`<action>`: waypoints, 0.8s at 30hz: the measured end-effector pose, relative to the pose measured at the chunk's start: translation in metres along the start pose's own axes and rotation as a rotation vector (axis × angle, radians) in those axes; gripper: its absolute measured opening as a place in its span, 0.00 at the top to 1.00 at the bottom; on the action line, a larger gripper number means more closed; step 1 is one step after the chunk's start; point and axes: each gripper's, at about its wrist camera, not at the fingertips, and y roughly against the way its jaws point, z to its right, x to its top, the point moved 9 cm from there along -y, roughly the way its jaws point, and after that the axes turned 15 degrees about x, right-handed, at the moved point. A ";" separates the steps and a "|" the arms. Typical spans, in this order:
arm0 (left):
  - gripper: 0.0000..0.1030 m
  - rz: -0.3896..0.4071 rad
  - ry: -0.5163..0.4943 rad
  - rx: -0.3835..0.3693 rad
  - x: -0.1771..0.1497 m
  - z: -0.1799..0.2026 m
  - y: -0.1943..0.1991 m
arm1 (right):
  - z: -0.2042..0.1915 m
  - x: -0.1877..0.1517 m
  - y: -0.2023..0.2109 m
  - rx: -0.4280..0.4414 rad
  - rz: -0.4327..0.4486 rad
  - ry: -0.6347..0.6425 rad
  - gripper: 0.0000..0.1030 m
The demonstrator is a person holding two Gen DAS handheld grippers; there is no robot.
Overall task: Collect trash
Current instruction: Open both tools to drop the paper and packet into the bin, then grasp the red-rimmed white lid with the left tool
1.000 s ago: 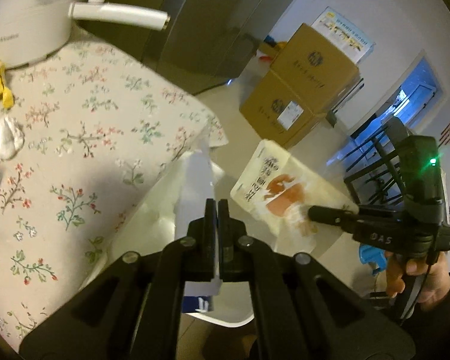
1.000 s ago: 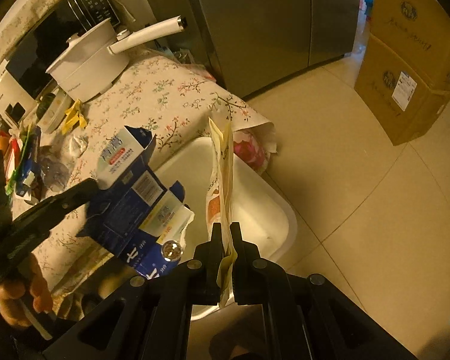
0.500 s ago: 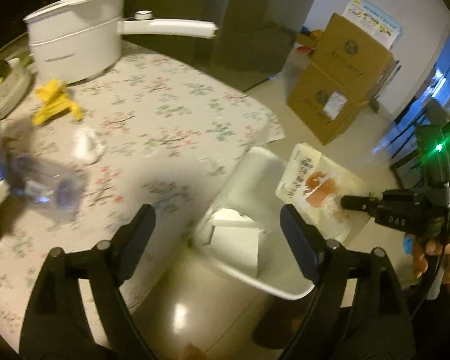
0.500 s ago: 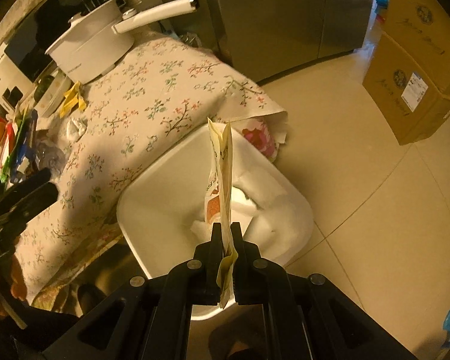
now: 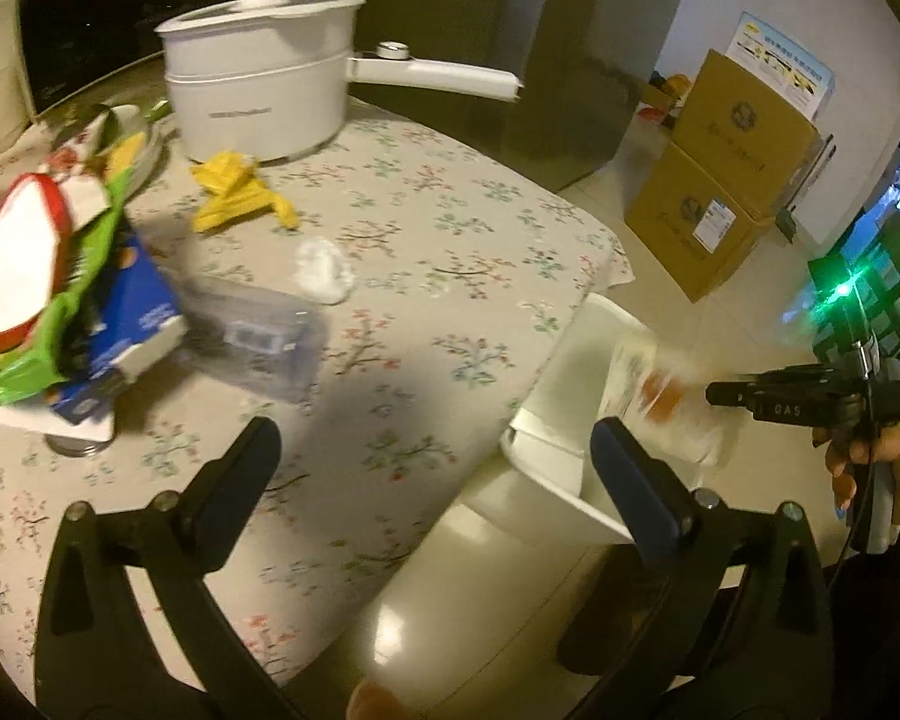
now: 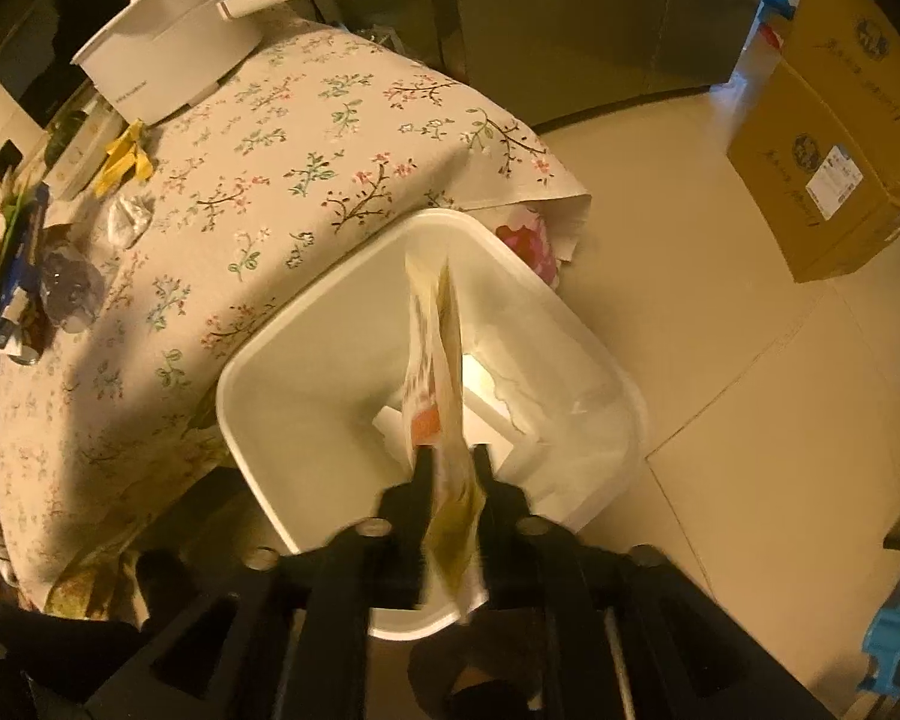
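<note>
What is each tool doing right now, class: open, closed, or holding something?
Left tool: open, holding nothing.
Right tool: jaws slightly parted around the snack wrapper over the white bin; grip uncertain.

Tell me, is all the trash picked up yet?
Not yet. Some white paper already lies in the white bin. The right gripper hangs over the bin, its jaws parted a little around a snack wrapper; whether it still grips it is unclear. The left gripper is open and empty. Left on the table: a yellow wrapper, a crumpled tissue, a clear plastic container and a green bag.
</note>
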 end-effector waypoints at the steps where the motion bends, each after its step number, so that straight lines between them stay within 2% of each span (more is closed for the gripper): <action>1: 0.00 0.002 0.006 0.007 -0.001 -0.005 0.002 | 0.000 0.001 0.002 0.001 0.012 -0.011 0.49; 3: 0.00 0.007 0.024 0.021 -0.001 -0.017 0.004 | -0.001 0.005 0.006 0.009 0.038 -0.019 0.36; 15: 0.00 0.039 0.094 0.117 -0.006 -0.080 0.018 | -0.030 0.020 0.012 0.036 0.079 0.014 0.31; 24: 0.00 0.049 0.178 0.170 -0.005 -0.129 0.025 | -0.067 0.032 0.008 0.060 0.092 0.060 0.28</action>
